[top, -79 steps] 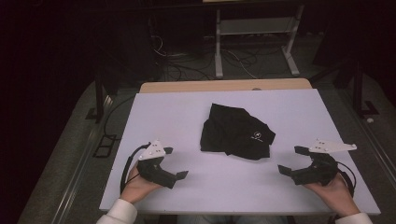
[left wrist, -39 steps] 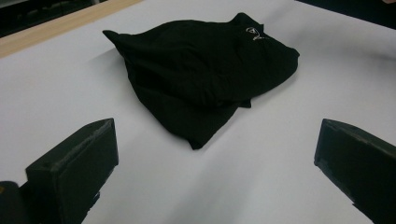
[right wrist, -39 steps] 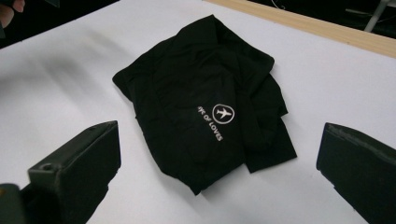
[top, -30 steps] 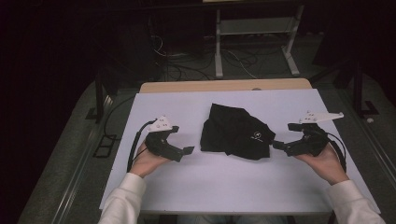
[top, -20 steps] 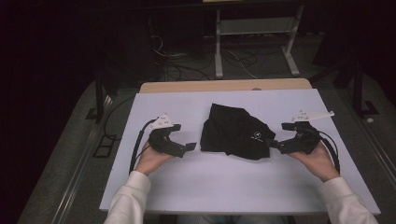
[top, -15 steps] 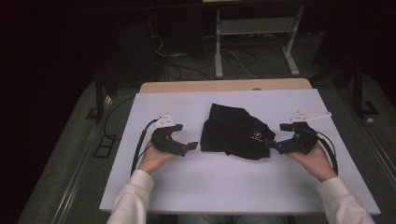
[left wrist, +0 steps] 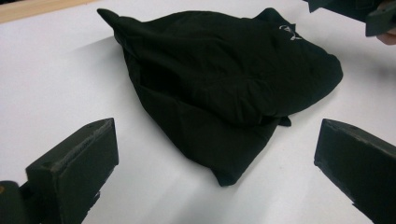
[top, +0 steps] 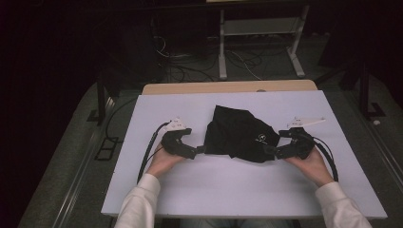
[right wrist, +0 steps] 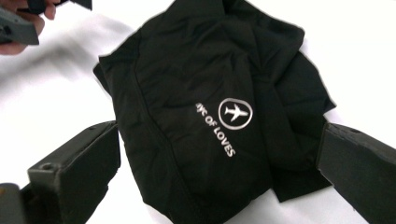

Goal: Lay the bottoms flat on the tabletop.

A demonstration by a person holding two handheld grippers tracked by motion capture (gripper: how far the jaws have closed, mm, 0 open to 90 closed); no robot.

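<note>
The left tool (top: 199, 150) and right tool (top: 269, 151) stand with jaws spread wide, holding nothing, one at each side of the garment (top: 240, 133). The garment lies crumpled at the middle of the bench (top: 157, 190): black, soft, creased fabric with a white aeroplane emblem (right wrist: 235, 113) and lettering. Since 2.6 s ago both tools have moved from the near corners inward to the garment's edges.

light: dim room, bright table (top: 247, 190) | shadows: soft | focus: high view slightly soft, grainy
</note>
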